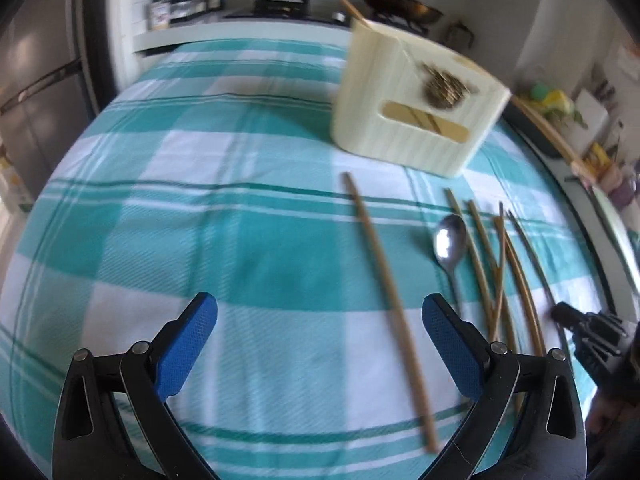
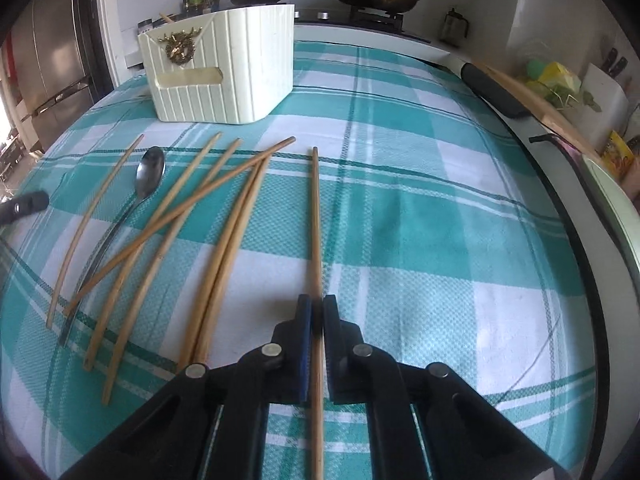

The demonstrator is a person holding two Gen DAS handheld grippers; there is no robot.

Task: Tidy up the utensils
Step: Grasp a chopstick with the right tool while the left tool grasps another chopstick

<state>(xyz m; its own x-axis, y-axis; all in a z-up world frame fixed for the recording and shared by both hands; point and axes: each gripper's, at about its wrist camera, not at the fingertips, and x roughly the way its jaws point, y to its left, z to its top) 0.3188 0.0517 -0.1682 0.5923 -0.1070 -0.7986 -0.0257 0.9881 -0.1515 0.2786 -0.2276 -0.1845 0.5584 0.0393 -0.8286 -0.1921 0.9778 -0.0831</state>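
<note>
**Right tool clamps one chopstick; left tool gapes over the cloth**

The right tool [image 2: 316,308] is clenched on a single wooden chopstick [image 2: 315,216], its blue pads pressed against the stick on both sides. The chopstick runs straight ahead over the teal-and-white checked cloth [image 2: 420,220] covering the counter; its near end is cut off by the bottom edge of the right wrist view.

To its left, a loose bundle of chopsticks [image 2: 192,220] lies fanned and partly crossed, some ends hidden behind the tool's black frame. A steel spoon [image 2: 150,172] rests among them, its handle slipping under one crossing stick. Beyond stands the cream ribbed utensil holder [image 2: 224,76], with one stick's tip poking out of its top; its interior cannot be seen.

The left tool [image 1: 320,320] is released, jaws spread wide with nothing between the pads. In its blurred view a lone chopstick [image 1: 384,280] lies on the cloth just ahead, apart from the spoon and bundle. The right tool shows only as a dark, cropped shape at the edge.
</note>
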